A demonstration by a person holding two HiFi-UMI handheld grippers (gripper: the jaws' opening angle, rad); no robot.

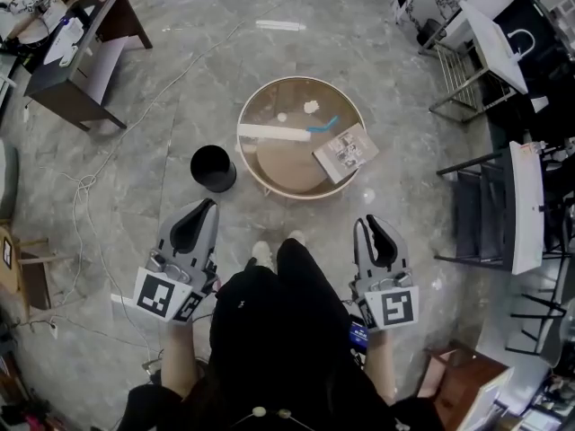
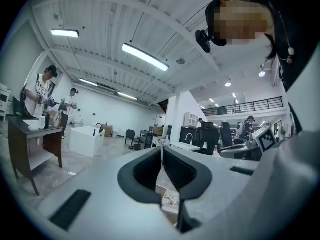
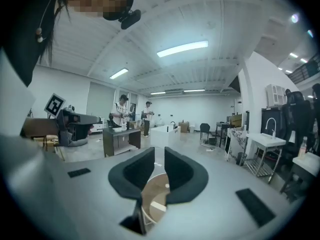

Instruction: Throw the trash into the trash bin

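Observation:
A round wooden table (image 1: 254,171) stands ahead of me with trash on it: a long white strip (image 1: 274,133), a blue scrap (image 1: 323,124), a crumpled white wad (image 1: 311,107) and a printed booklet (image 1: 346,153). The black trash bin (image 1: 213,168) stands on the floor just left of the table. My left gripper (image 1: 208,205) is held low near my body, short of the bin, its jaws shut and empty (image 2: 161,148). My right gripper (image 1: 368,223) hangs short of the table, open with nothing between the jaws (image 3: 159,151). Part of the table (image 3: 150,194) shows through that gap.
A dark desk (image 1: 76,61) stands at the far left. Cables (image 1: 90,182) trail over the marble floor. White tables and black chairs (image 1: 526,205) line the right side. A wooden box (image 1: 463,380) sits at bottom right, and a white strip (image 1: 280,25) lies on the floor beyond the table.

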